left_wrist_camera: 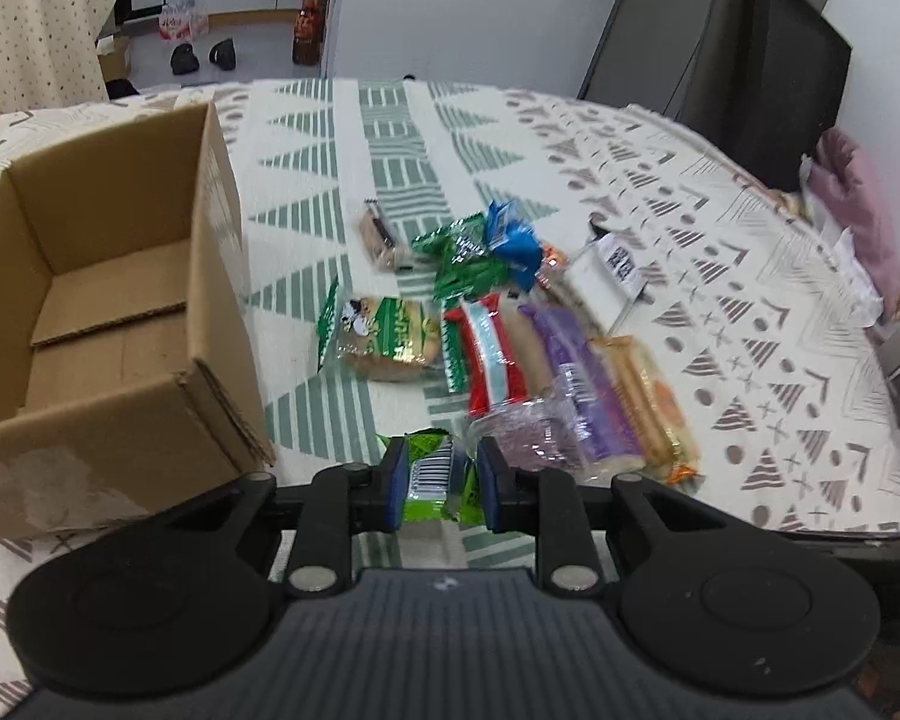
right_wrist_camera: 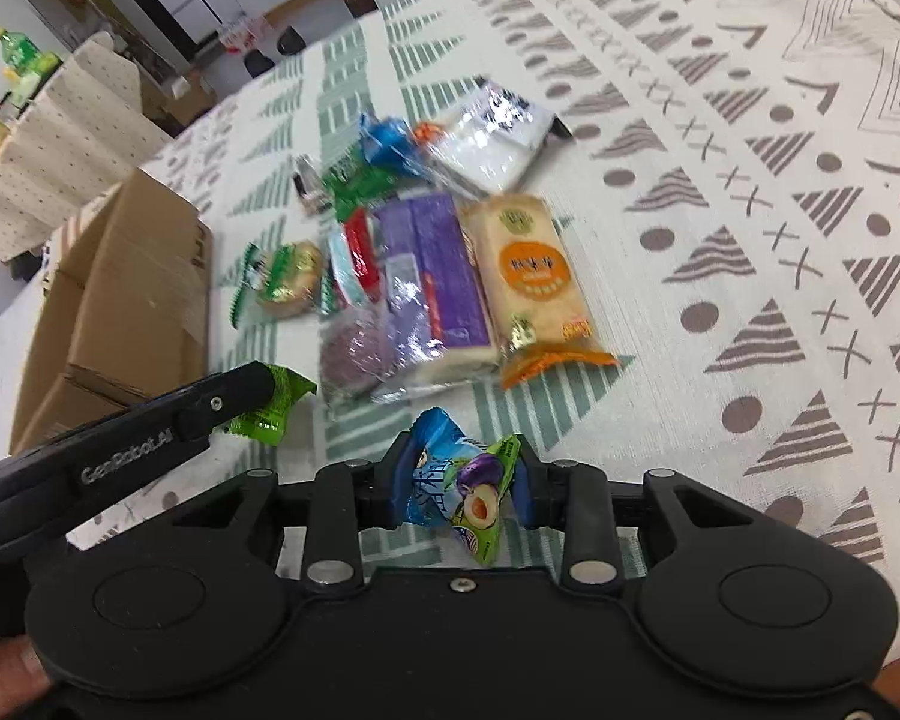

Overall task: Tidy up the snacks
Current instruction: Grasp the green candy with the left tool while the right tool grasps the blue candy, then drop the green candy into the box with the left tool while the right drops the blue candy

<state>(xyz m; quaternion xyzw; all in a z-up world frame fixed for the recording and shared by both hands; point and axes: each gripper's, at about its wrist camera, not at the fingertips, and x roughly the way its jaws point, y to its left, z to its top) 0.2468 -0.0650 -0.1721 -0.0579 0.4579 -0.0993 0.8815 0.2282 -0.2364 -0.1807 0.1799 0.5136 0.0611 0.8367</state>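
My left gripper is shut on a small green snack packet with a barcode, just right of the open cardboard box; the same packet shows in the right wrist view. My right gripper is shut on a blue and green plum candy packet, near the front of the snack pile. On the patterned tablecloth lie a round cake in green wrap, a red and white packet, a purple packet and an orange cracker packet.
The box inside is bare cardboard. Farther back lie a blue packet, a green packet, a small brown snack and a clear white packet. A black monitor stands at the table's far right. Another cloth-covered table stands at far left.
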